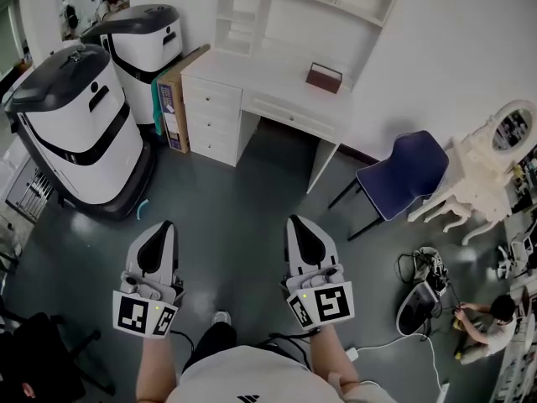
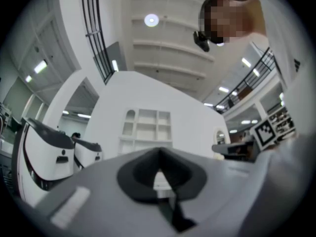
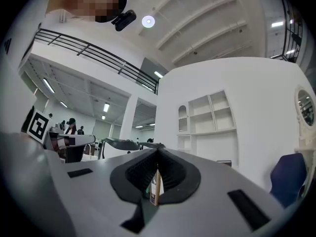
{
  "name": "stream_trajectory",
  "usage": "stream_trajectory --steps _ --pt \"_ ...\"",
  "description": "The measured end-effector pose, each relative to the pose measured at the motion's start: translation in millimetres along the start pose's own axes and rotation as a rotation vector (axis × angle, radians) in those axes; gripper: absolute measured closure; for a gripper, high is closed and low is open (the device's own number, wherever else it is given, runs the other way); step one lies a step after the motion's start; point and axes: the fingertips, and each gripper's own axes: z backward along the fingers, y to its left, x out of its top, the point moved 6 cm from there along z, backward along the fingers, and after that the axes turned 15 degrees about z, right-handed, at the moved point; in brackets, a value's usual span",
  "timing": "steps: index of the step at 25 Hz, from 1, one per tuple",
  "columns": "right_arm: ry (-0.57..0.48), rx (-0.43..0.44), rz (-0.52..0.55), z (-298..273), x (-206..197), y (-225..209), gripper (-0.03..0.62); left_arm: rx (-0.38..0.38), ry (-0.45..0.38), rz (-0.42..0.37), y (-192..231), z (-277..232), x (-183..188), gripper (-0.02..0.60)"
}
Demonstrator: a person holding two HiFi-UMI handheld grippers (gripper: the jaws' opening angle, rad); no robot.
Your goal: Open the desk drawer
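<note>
The left gripper (image 2: 159, 154) is closed, its dark pads meeting at the tip with nothing between them. The right gripper (image 3: 158, 154) is closed and empty as well, with black ribbed pads. Each has a smooth grey shell and carries a cube of black-and-white square markers. Both are held in the air over a dark, glossy floor (image 1: 243, 200), well apart from the white worktop (image 1: 277, 78) ahead. The desk drawer (image 1: 289, 114) is a long, shallow white front just under the worktop's edge, above the knee gap, and it sits closed and flush. To its left, a white pedestal carries a stack of three drawers (image 1: 210, 116), also closed, and what any of them holds cannot be seen. A small brown box (image 1: 324, 77) stands on the worktop near the wall. Above it rises a white hutch (image 1: 277, 7) of open square and oblong compartments. A flat cardboard carton (image 1: 172, 99) leans against the pedestal's side. Beyond it stand two tall rounded machines (image 1: 80, 133) with white bodies and dark tops. To the right of the worktop are a blue chair (image 1: 401, 175) on thin dark legs and an ornate white dressing table (image 1: 487, 170) with a round mirror.
</note>
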Motion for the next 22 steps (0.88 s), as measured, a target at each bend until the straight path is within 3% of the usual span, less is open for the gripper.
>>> stream_trajectory --steps 11,22 --pt "-0.044 -0.078 -0.006 -51.7 8.9 32.5 0.592 -0.064 -0.032 -0.016 64.2 -12.5 20.8 0.577" --pt "-0.044 -0.058 0.022 -89.5 9.4 32.8 0.592 -0.098 -0.042 -0.003 93.4 -42.7 21.1 0.577"
